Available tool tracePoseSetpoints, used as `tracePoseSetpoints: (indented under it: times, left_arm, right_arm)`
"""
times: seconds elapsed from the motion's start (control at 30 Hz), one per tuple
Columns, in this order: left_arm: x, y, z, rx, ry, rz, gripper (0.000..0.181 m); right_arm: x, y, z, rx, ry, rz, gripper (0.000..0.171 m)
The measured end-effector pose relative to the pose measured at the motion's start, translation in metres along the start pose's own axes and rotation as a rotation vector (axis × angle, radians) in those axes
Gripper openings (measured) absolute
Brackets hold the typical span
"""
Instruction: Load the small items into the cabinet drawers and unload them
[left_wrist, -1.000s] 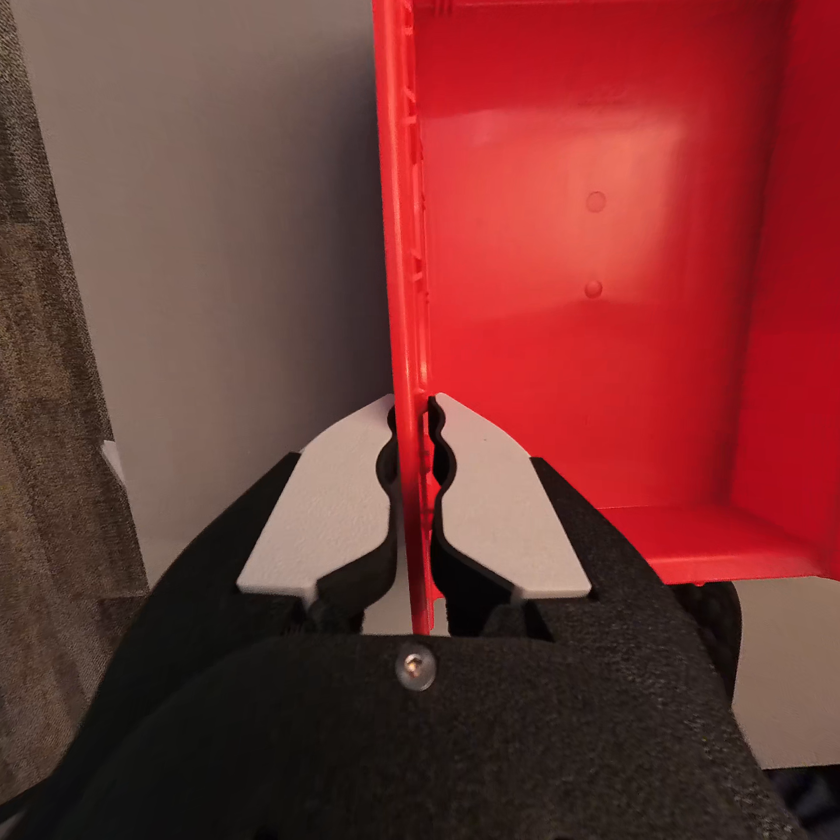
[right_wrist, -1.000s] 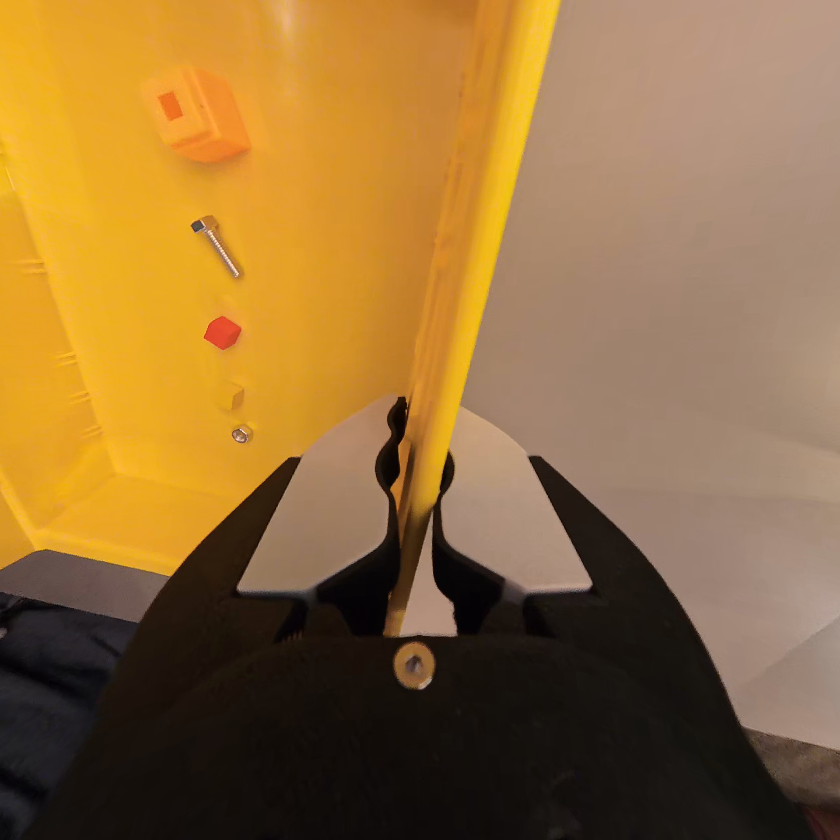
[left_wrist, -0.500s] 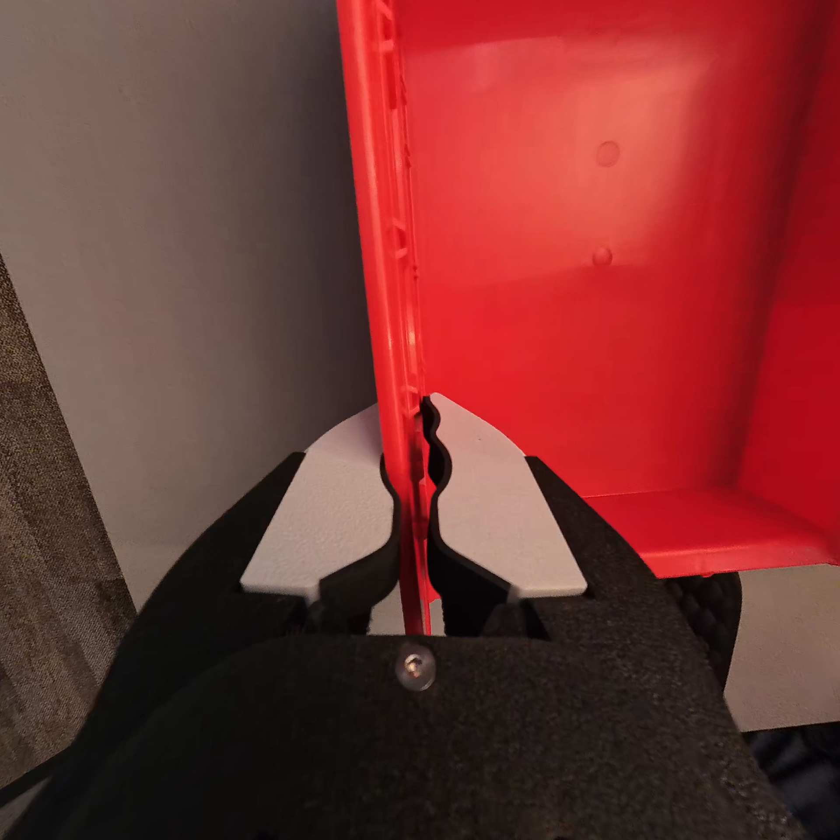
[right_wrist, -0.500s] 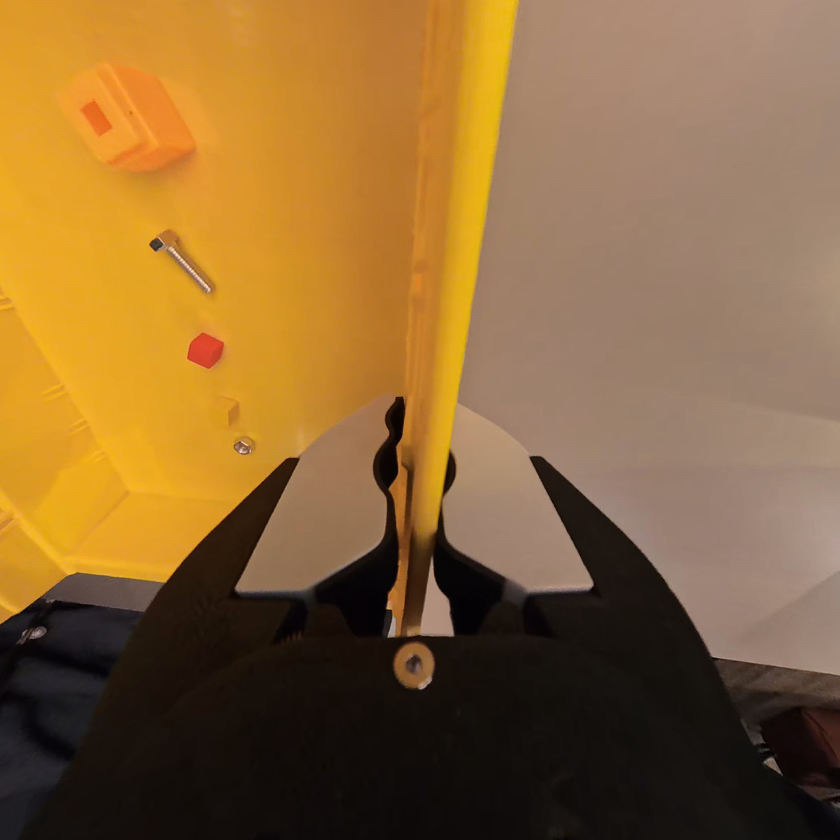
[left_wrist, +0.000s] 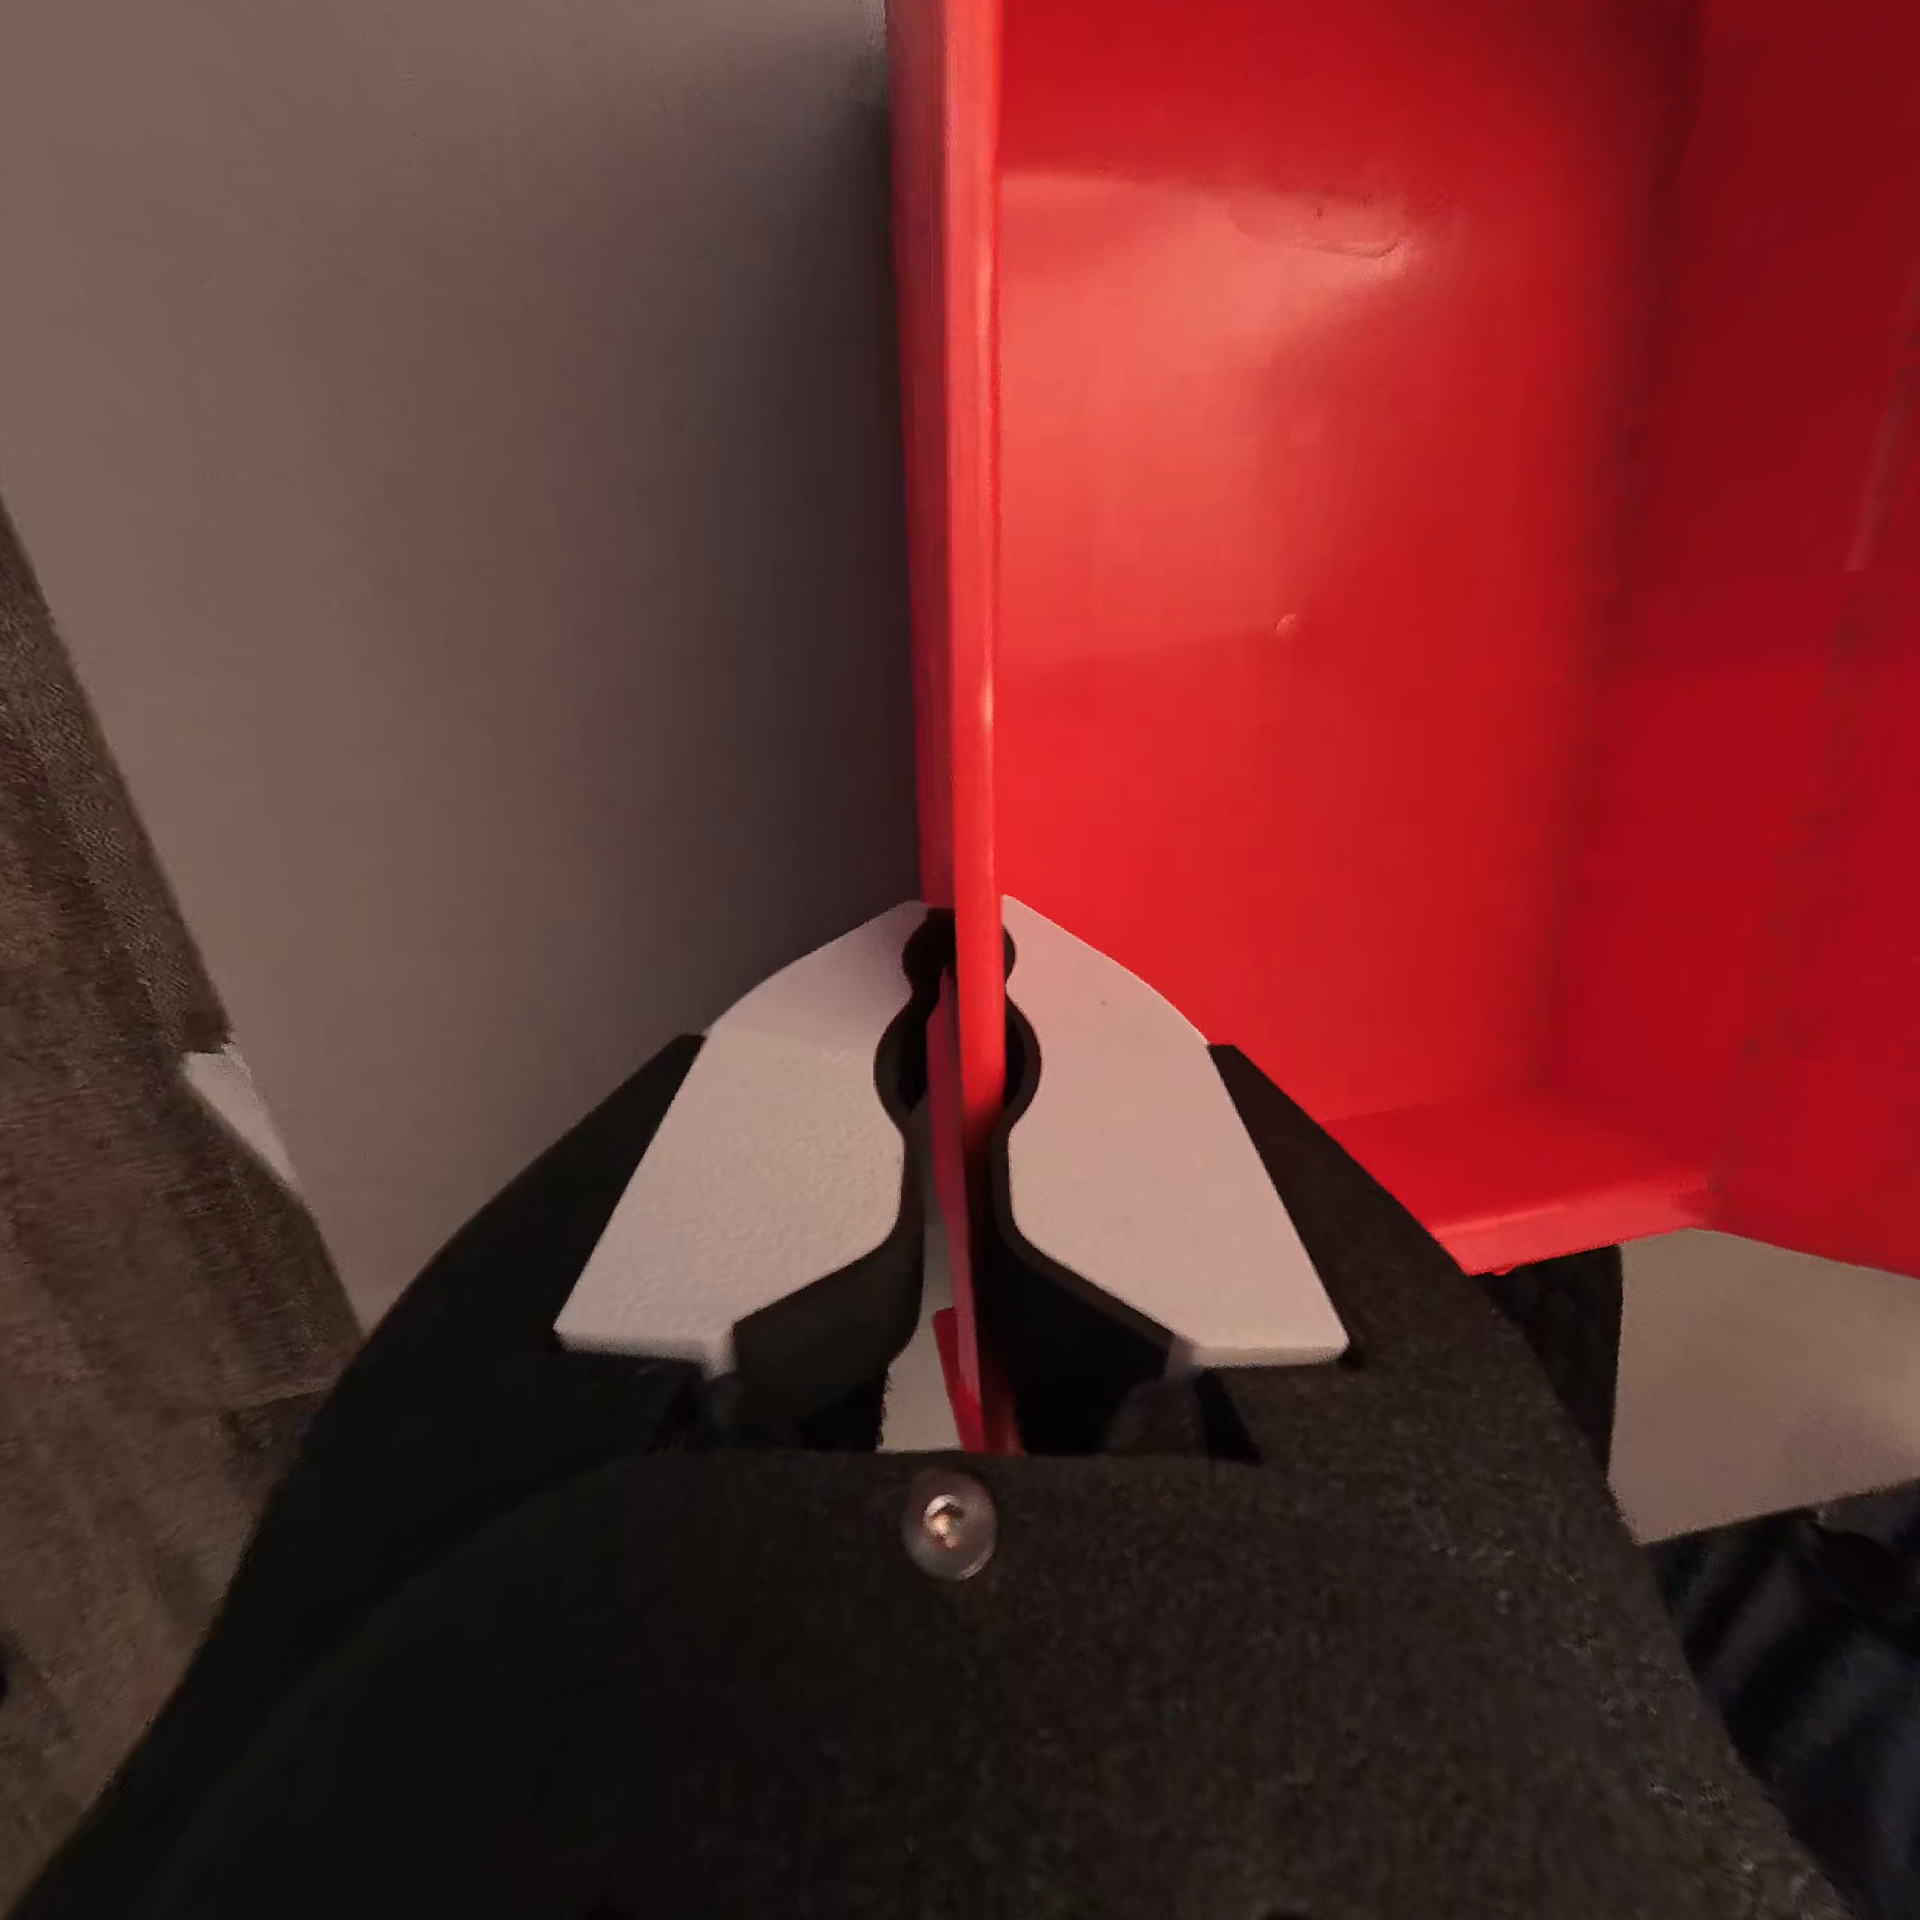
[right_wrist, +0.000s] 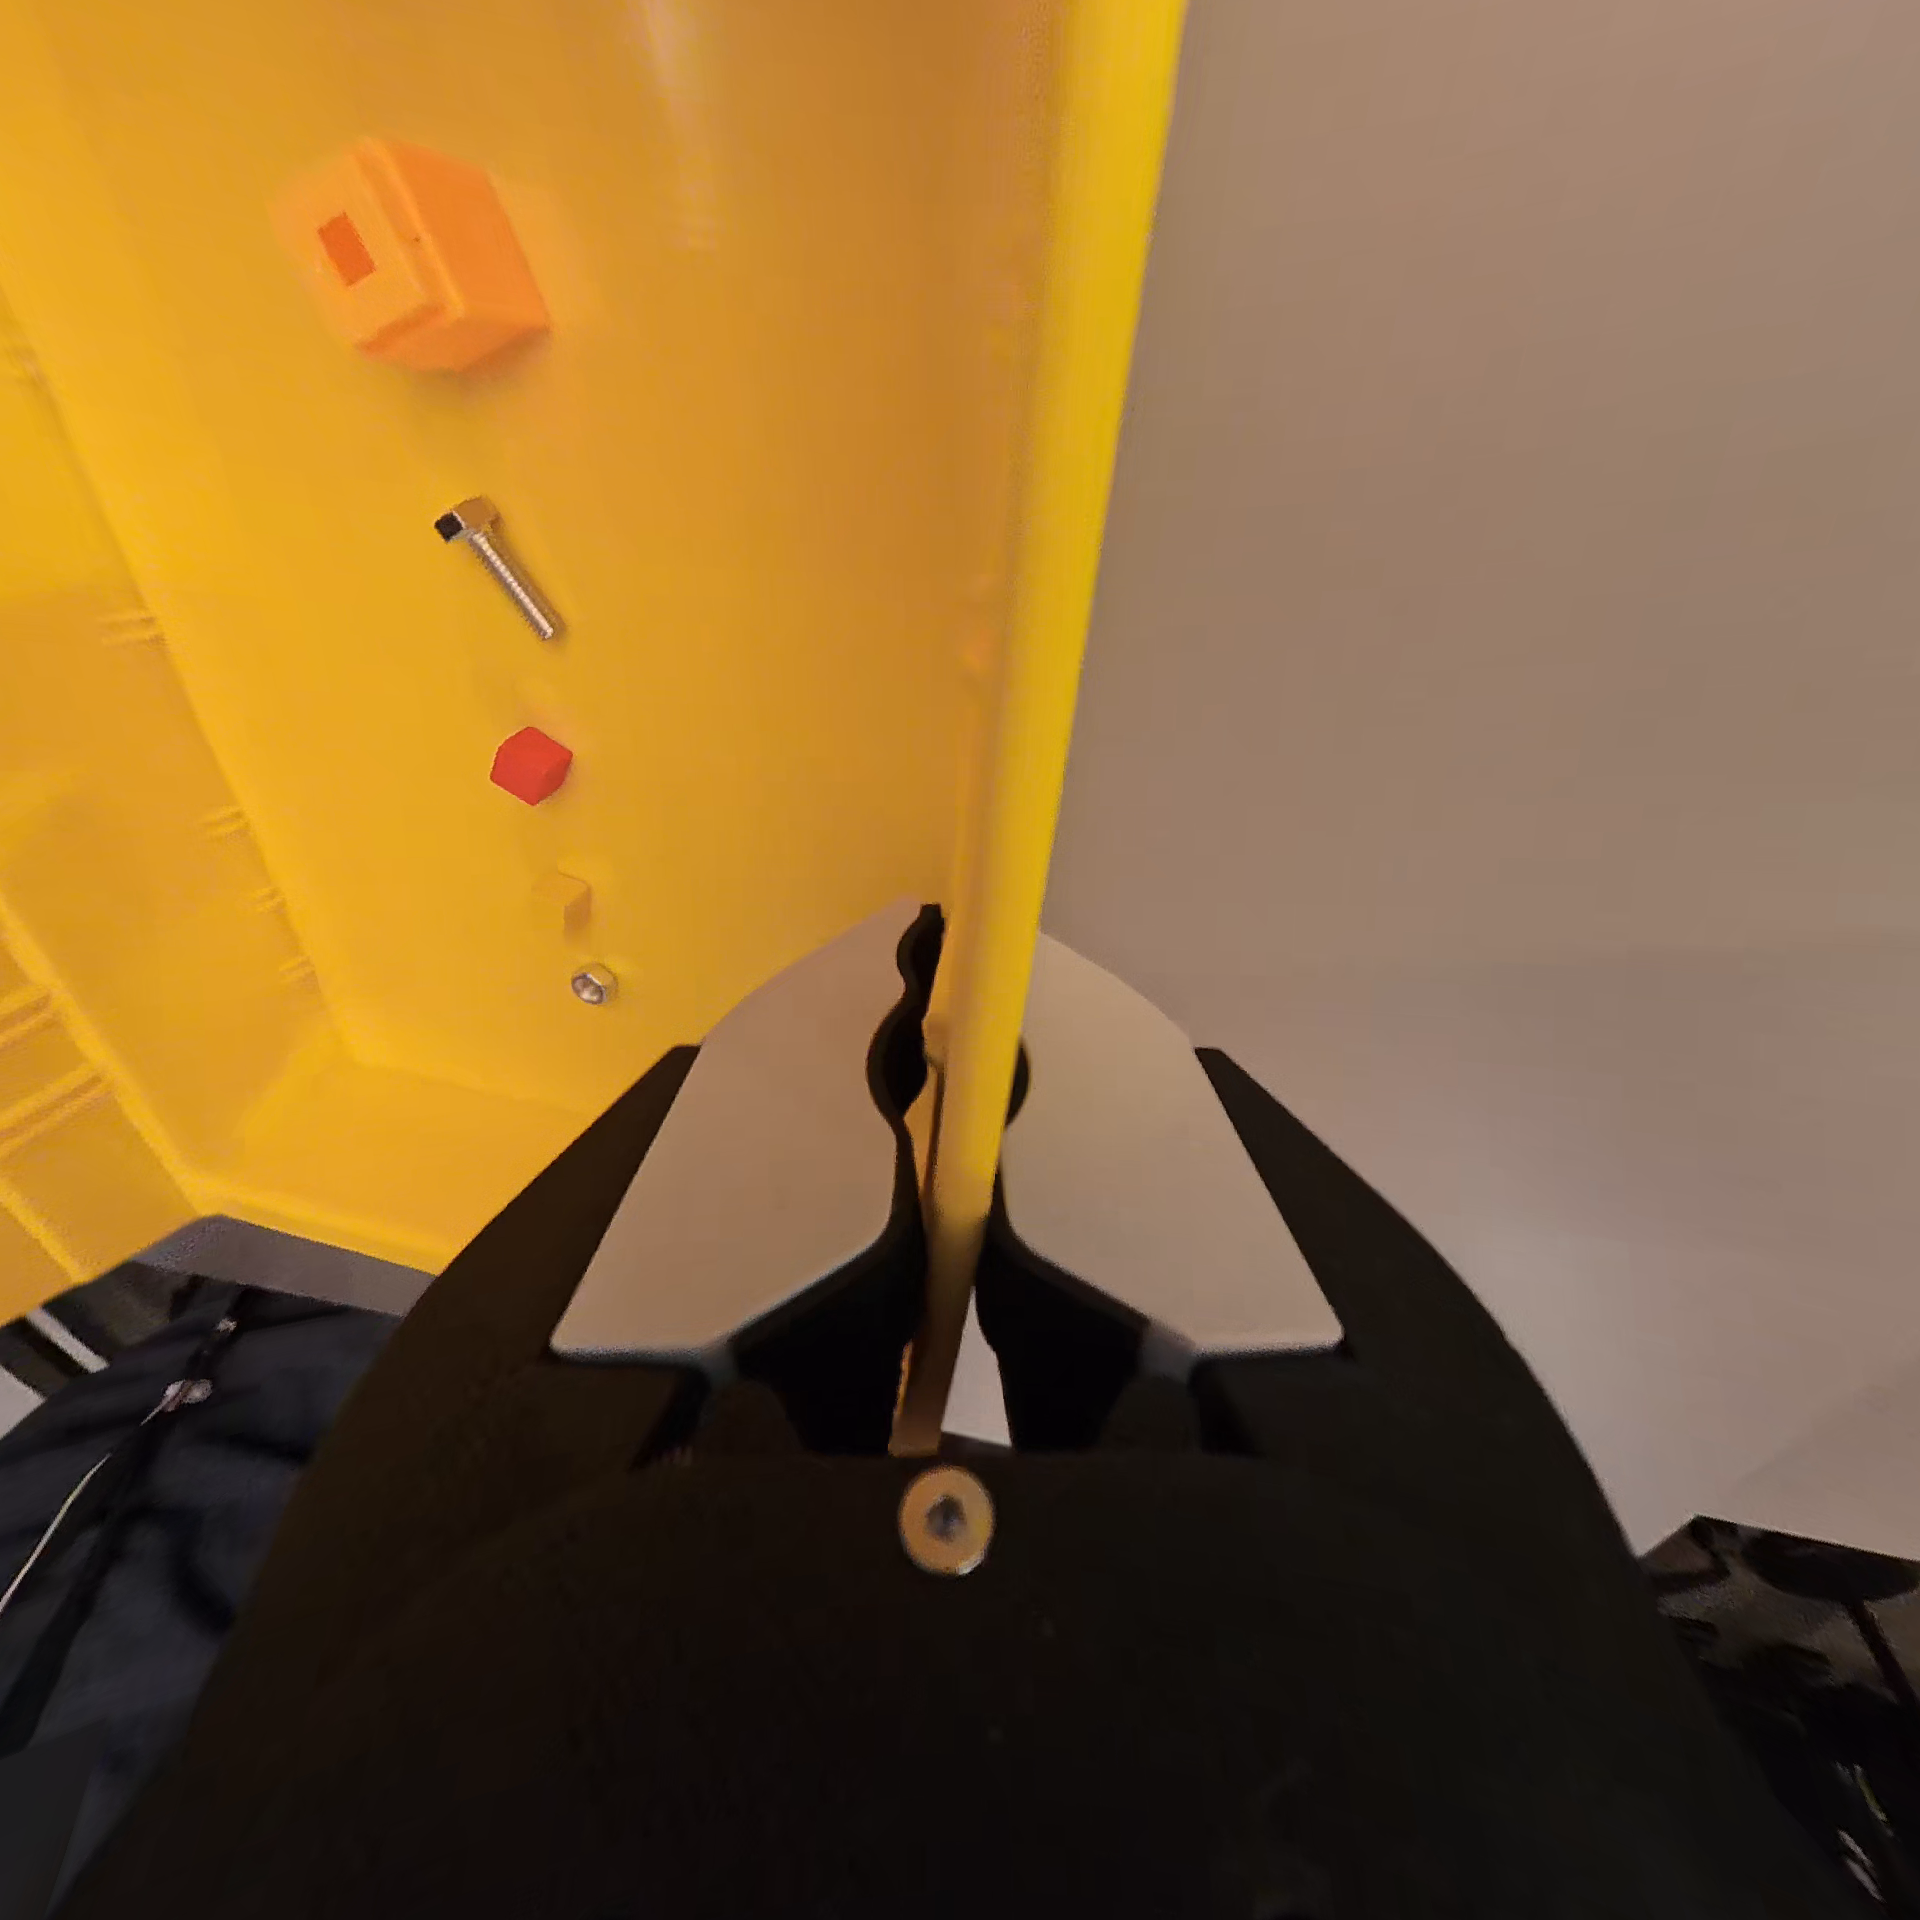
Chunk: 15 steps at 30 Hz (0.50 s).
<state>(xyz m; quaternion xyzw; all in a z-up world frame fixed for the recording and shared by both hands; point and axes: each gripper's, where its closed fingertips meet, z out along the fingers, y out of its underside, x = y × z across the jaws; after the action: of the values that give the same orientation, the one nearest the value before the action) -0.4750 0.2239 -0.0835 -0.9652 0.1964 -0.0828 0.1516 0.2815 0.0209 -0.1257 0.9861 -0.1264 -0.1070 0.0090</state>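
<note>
My left gripper (left_wrist: 966, 914) is shut on the left side wall of a red drawer (left_wrist: 1403, 623), which is empty inside. My right gripper (right_wrist: 982, 920) is shut on the right side wall of a yellow drawer (right_wrist: 779, 416). On the yellow drawer's floor lie an orange block (right_wrist: 416, 270) with a square hole, a silver bolt (right_wrist: 504, 571), a small red cube (right_wrist: 530, 764), a small yellow cube (right_wrist: 566, 899) and a silver nut (right_wrist: 592, 984). They lie in a loose line along the drawer.
A pale grey table top (left_wrist: 468, 520) lies under the red drawer and also shows in the right wrist view (right_wrist: 1507, 727). Brown-grey carpet (left_wrist: 94, 1143) is past its left edge. Dark fabric (right_wrist: 135, 1455) lies below the yellow drawer's near end. Some 80 cm of space lies between my two pairs of fingers.
The red drawer has swung so its gripped wall now stands straight up the frame. The yellow drawer shifted back right in view; its small items kept their line.
</note>
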Motion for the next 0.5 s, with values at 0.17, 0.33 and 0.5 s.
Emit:
tracePoseSetpoints:
  times: [0.17, 0.33, 0.5]
  left_arm:
    - [-0.018, 0.013, -0.023, -0.091, 0.065, 0.038, 0.006]
    - [-0.04, 0.033, -0.05, -0.072, 0.129, -0.021, 0.005]
    - [-0.064, 0.058, -0.095, -0.016, 0.145, -0.083, 0.005]
  right_arm:
    - [0.016, 0.017, -0.032, 0.05, -0.047, 0.045, 0.004]
    - [0.032, 0.054, -0.073, 0.059, -0.017, 0.045, 0.004]
    - [0.03, 0.1, -0.11, 0.042, 0.029, -0.001, 0.004]
